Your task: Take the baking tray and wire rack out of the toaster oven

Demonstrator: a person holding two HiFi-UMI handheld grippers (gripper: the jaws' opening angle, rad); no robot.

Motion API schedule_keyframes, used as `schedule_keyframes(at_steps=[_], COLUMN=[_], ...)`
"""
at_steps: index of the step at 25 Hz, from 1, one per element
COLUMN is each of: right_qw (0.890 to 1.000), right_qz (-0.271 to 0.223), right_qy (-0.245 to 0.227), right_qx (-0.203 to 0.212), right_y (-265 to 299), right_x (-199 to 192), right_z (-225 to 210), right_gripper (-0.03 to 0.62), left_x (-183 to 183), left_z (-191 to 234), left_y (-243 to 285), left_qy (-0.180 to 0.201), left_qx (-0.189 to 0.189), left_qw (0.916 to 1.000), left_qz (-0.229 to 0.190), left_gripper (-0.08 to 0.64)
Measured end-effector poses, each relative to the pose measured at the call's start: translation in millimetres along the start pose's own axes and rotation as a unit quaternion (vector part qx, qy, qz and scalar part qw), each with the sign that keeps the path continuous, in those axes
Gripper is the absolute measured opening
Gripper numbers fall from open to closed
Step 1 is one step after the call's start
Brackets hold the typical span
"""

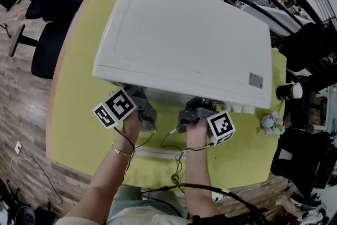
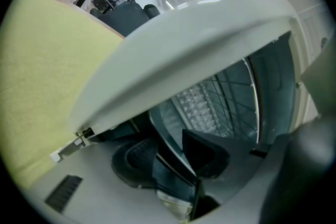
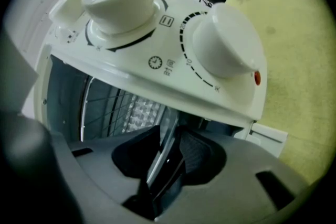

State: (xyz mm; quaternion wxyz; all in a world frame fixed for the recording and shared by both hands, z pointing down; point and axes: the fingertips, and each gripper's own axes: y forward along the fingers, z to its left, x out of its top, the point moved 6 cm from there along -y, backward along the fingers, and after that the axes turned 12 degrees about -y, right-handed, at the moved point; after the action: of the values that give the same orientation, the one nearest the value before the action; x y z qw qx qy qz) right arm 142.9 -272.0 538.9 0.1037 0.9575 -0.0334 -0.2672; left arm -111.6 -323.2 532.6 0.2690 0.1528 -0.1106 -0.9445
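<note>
Yellow table [image 1: 79, 129] carried the big white toaster oven [image 1: 184, 45], with its front facing the person. Both of the oven's bits were inside it: the dark baking tray [image 2: 171, 181] poked out at the open front, and the wire rack [image 2: 231, 97] sat deeper in. The left gripper [image 2: 170, 157] had its pads pinched on the tray's front rim. The right gripper [image 3: 168, 157] was clamped on that same rim further along, right below the two cream knobs [image 3: 118, 0].
</note>
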Motion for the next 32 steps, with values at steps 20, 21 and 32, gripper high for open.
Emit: schedule_keyframes(at_steps=[20,21,32], right_qw=[1.000,1.000,1.000], right_qz=[0.010,0.011,0.015], right_qy=[-0.005,-0.004,0.008], right_qx=[-0.005,-0.005,-0.010], right_y=[-12,-13,-33], right_x=[-6,-6,-11], right_z=[0,-1,-4], right_gripper=[0.114,0.112,0.107], left_x=[-3,-3,-11], left_z=[4,4,9], left_y=[-12,-13,-32], left_qy=[-0.015,-0.017,-0.028], left_qx=[0.007,0.007,0.009], left_qw=[0.9999,0.9998,0.9995], left_qz=[0.004,0.005,0.013], left_gripper=[0.130,0.130,0.124])
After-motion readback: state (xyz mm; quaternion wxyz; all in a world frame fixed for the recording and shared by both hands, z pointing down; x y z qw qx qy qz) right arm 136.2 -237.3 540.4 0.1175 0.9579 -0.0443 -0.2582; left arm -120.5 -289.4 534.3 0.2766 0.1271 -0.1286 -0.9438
